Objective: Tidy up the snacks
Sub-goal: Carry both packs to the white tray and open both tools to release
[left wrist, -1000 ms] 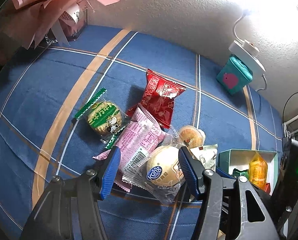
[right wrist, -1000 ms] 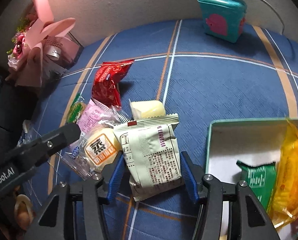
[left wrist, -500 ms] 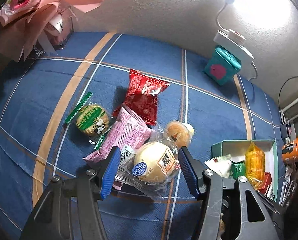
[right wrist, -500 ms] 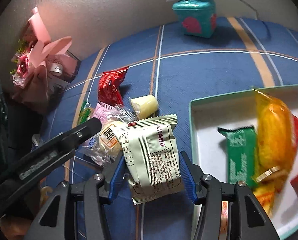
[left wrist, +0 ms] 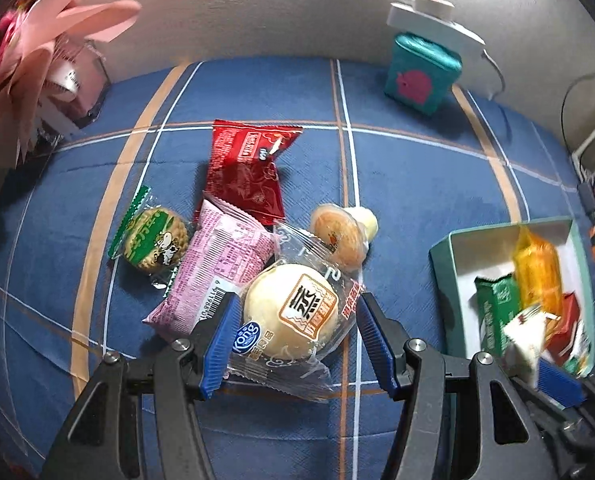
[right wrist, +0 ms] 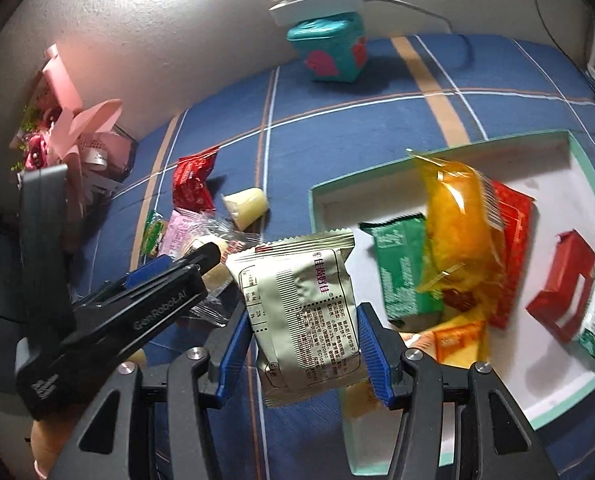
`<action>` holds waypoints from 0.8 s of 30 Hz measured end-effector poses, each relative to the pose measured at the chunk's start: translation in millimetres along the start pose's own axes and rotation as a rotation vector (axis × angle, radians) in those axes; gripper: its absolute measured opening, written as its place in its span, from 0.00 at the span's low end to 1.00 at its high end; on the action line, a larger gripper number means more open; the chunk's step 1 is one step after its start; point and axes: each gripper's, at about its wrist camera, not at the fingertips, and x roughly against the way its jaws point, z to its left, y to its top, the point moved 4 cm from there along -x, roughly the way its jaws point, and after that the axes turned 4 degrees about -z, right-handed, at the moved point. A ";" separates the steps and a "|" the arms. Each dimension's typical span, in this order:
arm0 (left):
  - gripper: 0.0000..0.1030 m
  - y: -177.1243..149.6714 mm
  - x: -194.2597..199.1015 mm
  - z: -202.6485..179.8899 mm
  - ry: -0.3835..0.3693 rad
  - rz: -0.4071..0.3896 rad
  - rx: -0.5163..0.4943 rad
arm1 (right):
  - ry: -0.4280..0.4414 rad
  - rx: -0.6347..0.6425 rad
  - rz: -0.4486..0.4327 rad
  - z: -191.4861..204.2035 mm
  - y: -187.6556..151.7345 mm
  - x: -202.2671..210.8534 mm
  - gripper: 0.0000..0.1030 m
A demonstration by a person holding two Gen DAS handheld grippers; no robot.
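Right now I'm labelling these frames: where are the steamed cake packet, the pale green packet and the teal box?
steamed cake packet (left wrist: 291, 310), left wrist view, cake's printed face.
pale green packet (right wrist: 309, 312), right wrist view, printed back.
teal box (right wrist: 577, 160), right wrist view, far rim.

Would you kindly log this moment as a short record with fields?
Surface: blue plaid cloth
Left gripper: jaws around the wrapped bun
Right gripper: jaws shut on the beige packet, raised at the box's edge
Box: holds green, orange and red packets
Loose on cloth: red packet, pink packet, biscuit, jelly cup
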 end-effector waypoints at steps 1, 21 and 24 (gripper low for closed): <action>0.60 -1.3 -1.3 -1.8 0.004 0.005 -0.006 | 0.001 -0.010 0.002 -3.2 -0.4 0.8 0.54; 0.51 -17.3 -6.6 -38.2 0.184 0.000 -0.133 | -0.003 -0.078 0.026 -30.4 -3.4 7.0 0.54; 0.46 -18.6 0.5 -40.6 0.159 -0.009 -0.100 | 0.006 -0.083 0.018 -31.1 -2.8 11.2 0.54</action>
